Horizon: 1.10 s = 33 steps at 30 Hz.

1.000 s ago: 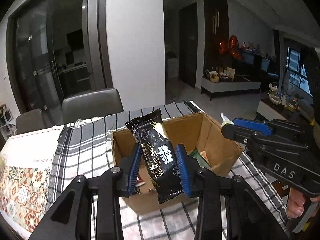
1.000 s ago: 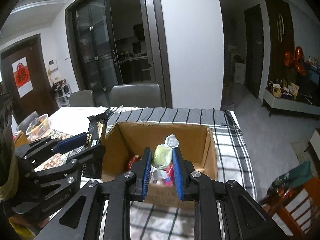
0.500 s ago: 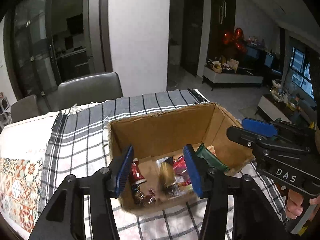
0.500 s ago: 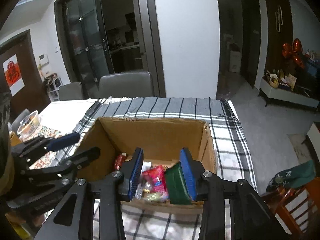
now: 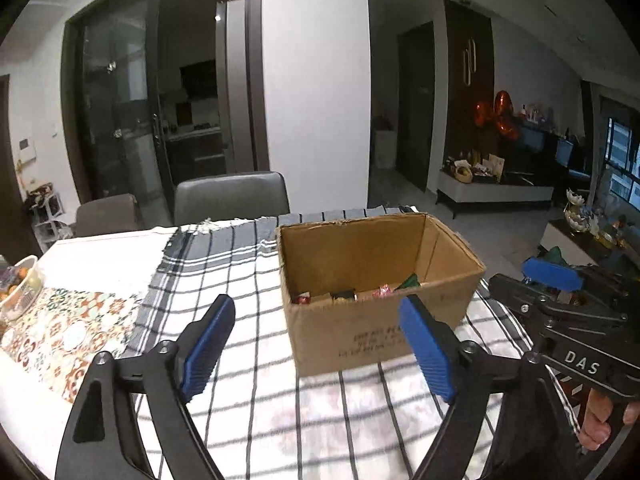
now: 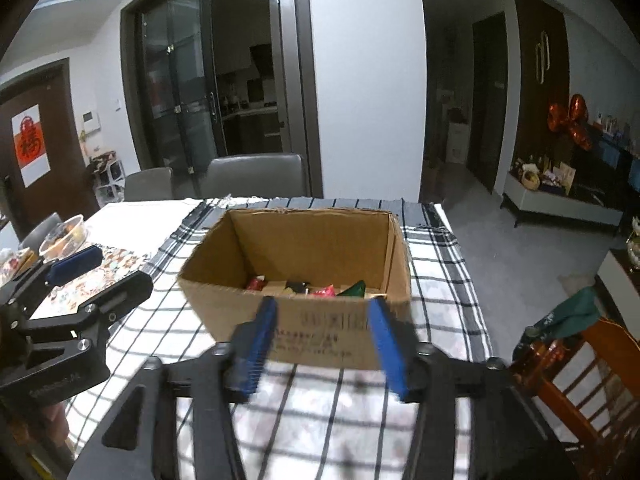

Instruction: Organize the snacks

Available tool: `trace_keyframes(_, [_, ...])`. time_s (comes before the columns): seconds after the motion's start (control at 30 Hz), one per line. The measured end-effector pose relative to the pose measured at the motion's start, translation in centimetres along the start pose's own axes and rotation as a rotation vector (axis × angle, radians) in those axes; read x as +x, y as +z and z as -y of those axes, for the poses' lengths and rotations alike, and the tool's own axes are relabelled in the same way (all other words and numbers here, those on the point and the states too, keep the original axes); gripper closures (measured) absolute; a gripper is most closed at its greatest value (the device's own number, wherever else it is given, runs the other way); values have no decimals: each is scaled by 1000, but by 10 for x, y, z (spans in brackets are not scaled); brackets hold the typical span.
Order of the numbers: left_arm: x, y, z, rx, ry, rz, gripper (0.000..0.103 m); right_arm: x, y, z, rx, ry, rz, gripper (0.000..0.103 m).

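Observation:
An open cardboard box stands on a black-and-white checked cloth. Several snack packets lie on its bottom, red, black and green ones among them. My left gripper is open and empty, held above the cloth in front of the box. My right gripper is open and empty, just short of the box's near wall. The right gripper also shows at the right of the left wrist view, the left gripper at the left of the right wrist view.
A patterned mat and a clear food container lie on the table's left part. Grey chairs stand behind the table. A wooden chair stands at the right edge.
The left gripper let a black cracker packet drop into the box, the right gripper a green-and-red packet. Both opened wide and drew back from over the box to in front of it.

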<state>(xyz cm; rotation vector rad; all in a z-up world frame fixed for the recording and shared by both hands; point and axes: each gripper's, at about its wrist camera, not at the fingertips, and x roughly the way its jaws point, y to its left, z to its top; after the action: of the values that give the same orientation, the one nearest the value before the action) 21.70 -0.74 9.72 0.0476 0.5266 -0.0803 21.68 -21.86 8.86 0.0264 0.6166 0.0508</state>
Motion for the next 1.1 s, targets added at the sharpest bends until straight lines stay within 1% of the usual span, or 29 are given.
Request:
trace_keyframes(0.03, [-4, -2, -1, -1, 5, 6, 17, -7, -4, -1, -7, -10, 9, 47])
trace_keyframes(0.1, [-19, -13, 0, 4, 9, 12, 13, -25, -16, -4, -10, -25, 24, 47])
trace_keyframes(0.17, [-31, -23, 2, 18, 13, 17, 11, -41, -29, -4, -5, -36, 31, 46])
trace_keyframes(0.2, [-39, -29, 4, 29, 17, 26, 9, -46, -33, -5, -4, -39, 33, 39])
trace_keyframes(0.27, [-53, -40, 9, 50, 21, 41, 6, -62, -46, -5, -3, -47, 40, 34])
trace_keyframes(0.37, [-71, -55, 14, 58, 24, 63, 4, -80, -62, -7, -6, -50, 35, 34])
trace_keyframes(0.47, [-85, -69, 17, 40, 1, 53, 3, -95, -77, -6, 18, -41, 23, 33])
trace_keyframes(0.57, [-98, -78, 21, 36, -3, 50, 1, -109, -92, -7, 35, -47, 21, 33])
trace_keyframes(0.67, [-111, -87, 21, 34, 4, 55, 0, -120, -102, -6, 52, -60, 35, 32])
trace_keyframes(0.7, [-116, -90, 22, 42, 12, 59, 0, -123, -104, -7, 53, -64, 41, 27])
trace_keyframes(0.73, [-119, -91, 22, 42, 18, 63, 0, -127, -107, -8, 55, -67, 48, 26])
trace_keyframes(0.83, [-130, -98, 19, 34, 22, 69, 0, -136, -112, -13, 48, -68, 68, 25])
trace_keyframes(0.97, [-141, -106, 17, 27, 23, 76, 0, -145, -118, -20, 48, -39, 74, 25])
trace_keyframes(1.1, [-149, -111, 15, 27, 28, 93, 0, -155, -125, -26, 42, -36, 86, 25])
